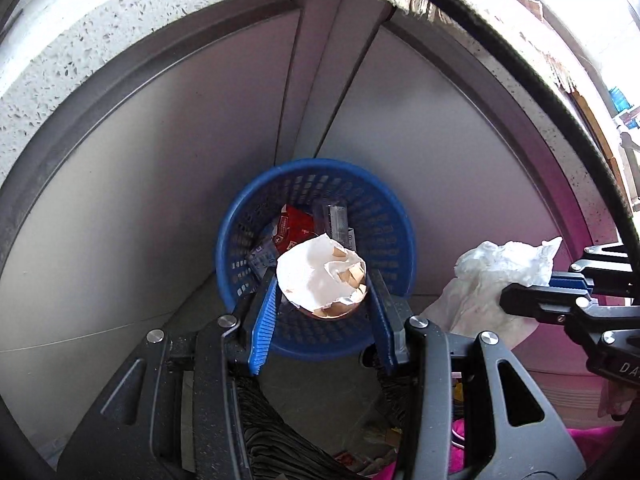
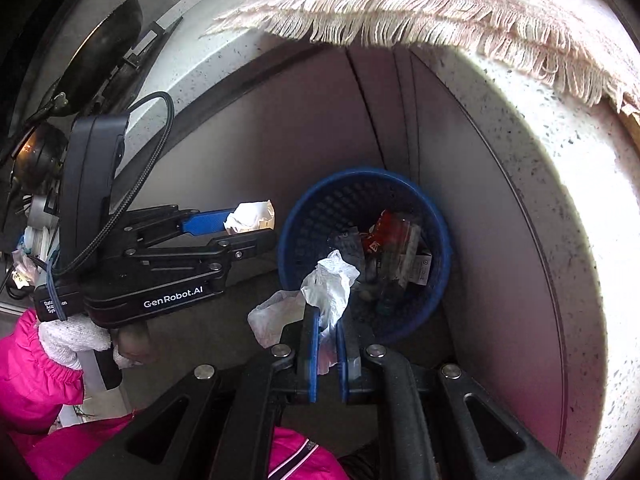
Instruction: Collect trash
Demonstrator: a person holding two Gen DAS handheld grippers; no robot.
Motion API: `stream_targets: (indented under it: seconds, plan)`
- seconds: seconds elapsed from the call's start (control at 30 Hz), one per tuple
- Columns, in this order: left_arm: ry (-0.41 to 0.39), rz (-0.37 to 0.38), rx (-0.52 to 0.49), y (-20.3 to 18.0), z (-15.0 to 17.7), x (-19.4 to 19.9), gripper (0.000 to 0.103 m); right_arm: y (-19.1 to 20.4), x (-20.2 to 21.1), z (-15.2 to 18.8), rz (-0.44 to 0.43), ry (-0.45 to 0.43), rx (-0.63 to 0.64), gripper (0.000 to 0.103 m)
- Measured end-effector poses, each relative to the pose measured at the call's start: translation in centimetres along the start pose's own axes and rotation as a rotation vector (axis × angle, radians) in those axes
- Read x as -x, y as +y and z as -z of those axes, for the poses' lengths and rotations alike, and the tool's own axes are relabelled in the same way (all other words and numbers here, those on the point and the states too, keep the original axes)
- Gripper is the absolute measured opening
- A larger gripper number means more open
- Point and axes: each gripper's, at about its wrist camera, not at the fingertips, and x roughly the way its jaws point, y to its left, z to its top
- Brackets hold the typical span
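Observation:
A blue mesh waste basket [image 1: 394, 236] stands on the floor in a cabinet corner; it also shows in the right wrist view [image 2: 438, 248]. Red and clear wrappers [image 1: 294, 226] lie inside it. My left gripper [image 1: 322, 280] is shut on a crumpled white and tan paper cup [image 1: 316, 272], held over the basket's near rim. In the right wrist view this left gripper [image 2: 256, 224] holds the cup [image 2: 252, 216] left of the basket. My right gripper [image 2: 328, 316] is shut on a crumpled white tissue [image 2: 330, 284] just before the basket; in the left wrist view the tissue [image 1: 500, 268] is right of the basket.
Grey cabinet doors [image 1: 180, 160] meet in a corner behind the basket. A speckled stone counter edge [image 2: 560, 220] overhangs, with a fringed cloth [image 2: 400, 8] hanging over it. A dark pan [image 2: 108, 44] sits on the counter at left. The person's pink sleeve [image 2: 36, 364] is at lower left.

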Motion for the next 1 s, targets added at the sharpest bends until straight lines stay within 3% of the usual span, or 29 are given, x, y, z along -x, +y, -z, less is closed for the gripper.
stream_targets:
  seconds: [0.37,0.6,0.77,0.83,0.9,1.0]
  plan:
    - [0.002,-0.002,0.007,0.41,0.13,0.19,0.043,-0.56,-1.08,-0.12,-0.002,0.006,-0.018,0.011]
    - [0.005,-0.010,0.010,0.13,-0.07,0.44,0.043,-0.75,-0.82,-0.16,0.001,-0.009,-0.019,0.029]
    - [0.009,-0.022,0.017,-0.13,-0.25,0.42,0.043,-0.82,-0.78,-0.42,0.005,-0.005,-0.024,0.032]
    - [0.011,-0.026,0.019,-0.09,-0.33,0.39,0.048,-0.86,-0.76,-0.43,0.011,-0.003,-0.022,0.034]
    - [0.004,-0.030,0.022,0.02,-0.36,0.47,0.061,-0.82,-0.73,-0.47,0.015,-0.003,-0.022,0.045]
    - [0.000,-0.032,0.025,0.10,-0.42,0.64,0.062,-0.87,-0.60,-0.51,0.019,-0.005,-0.022,0.052]
